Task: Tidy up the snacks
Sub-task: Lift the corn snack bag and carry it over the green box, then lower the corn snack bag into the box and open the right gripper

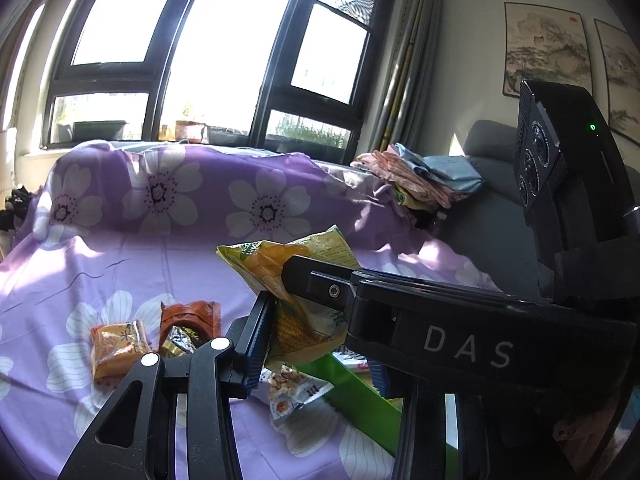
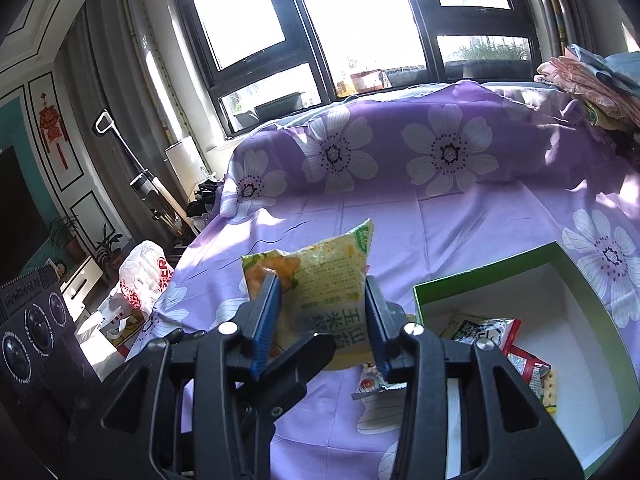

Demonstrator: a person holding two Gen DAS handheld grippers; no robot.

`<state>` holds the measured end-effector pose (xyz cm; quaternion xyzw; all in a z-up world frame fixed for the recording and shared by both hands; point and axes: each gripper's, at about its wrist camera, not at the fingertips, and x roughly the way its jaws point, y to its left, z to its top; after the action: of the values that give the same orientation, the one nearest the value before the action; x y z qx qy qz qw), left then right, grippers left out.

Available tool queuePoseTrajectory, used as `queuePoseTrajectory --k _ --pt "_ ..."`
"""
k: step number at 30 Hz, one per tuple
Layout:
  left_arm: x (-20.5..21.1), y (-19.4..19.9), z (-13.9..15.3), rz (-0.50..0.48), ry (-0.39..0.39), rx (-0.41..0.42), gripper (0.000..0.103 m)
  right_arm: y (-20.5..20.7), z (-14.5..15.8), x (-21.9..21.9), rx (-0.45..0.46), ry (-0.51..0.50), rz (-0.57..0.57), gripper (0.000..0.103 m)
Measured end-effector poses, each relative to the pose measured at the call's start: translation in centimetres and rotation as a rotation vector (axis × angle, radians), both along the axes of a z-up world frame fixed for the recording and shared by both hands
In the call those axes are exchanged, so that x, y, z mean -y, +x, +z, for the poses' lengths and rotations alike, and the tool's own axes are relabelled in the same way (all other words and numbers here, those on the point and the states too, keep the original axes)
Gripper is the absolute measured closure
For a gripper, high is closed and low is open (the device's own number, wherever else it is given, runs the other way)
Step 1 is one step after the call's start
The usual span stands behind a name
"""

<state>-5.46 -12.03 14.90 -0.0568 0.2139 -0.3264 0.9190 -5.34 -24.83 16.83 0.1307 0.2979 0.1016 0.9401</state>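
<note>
Right gripper (image 2: 322,320) first: I have its blue-padded fingers set either side of the yellow crinkly corn-snack packet (image 2: 320,280), which is lifted off the purple flowered bedsheet (image 2: 460,232). Both pads look to be pressing the packet's edges, so I judge it pinched there. My left gripper (image 1: 298,322) meets the same packet from the other side; its left finger lies against the packet, but the right gripper's black body covers its other finger in that view, so I cannot tell whether it is clamped or merely touching.

I read this as the carrying step: one snack held in the air, bound for the green cardboard box with the white inside (image 2: 490,268), which sits on the sheet just to the right of the packet and already holds a few wrappers.

Still loose on the sheet are a small orange foil packet (image 1: 118,346), a torn brown wrapper (image 1: 188,326) beside it, and a white peanut packet (image 1: 294,394) under the lifted bag, near the box wall.

Next, I think the left gripper should let go if it holds, then the right one swings over the box rim and spreads to drop the packet.
</note>
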Motion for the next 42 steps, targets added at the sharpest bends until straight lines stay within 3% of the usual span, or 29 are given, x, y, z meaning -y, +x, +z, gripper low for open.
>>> queuePoseTrajectory --k 22,42 --pt "7.9 3.0 -3.7 -0.148 -0.010 -0.248 0.062 1.6 -3.9 8.1 -0.249 0.053 -0.192 0.057" --pt "11.3 4.0 -5.1 -0.202 0.046 -0.317 0.062 1.8 -5.8 11.2 -0.326 0.104 -0.273 0.054"
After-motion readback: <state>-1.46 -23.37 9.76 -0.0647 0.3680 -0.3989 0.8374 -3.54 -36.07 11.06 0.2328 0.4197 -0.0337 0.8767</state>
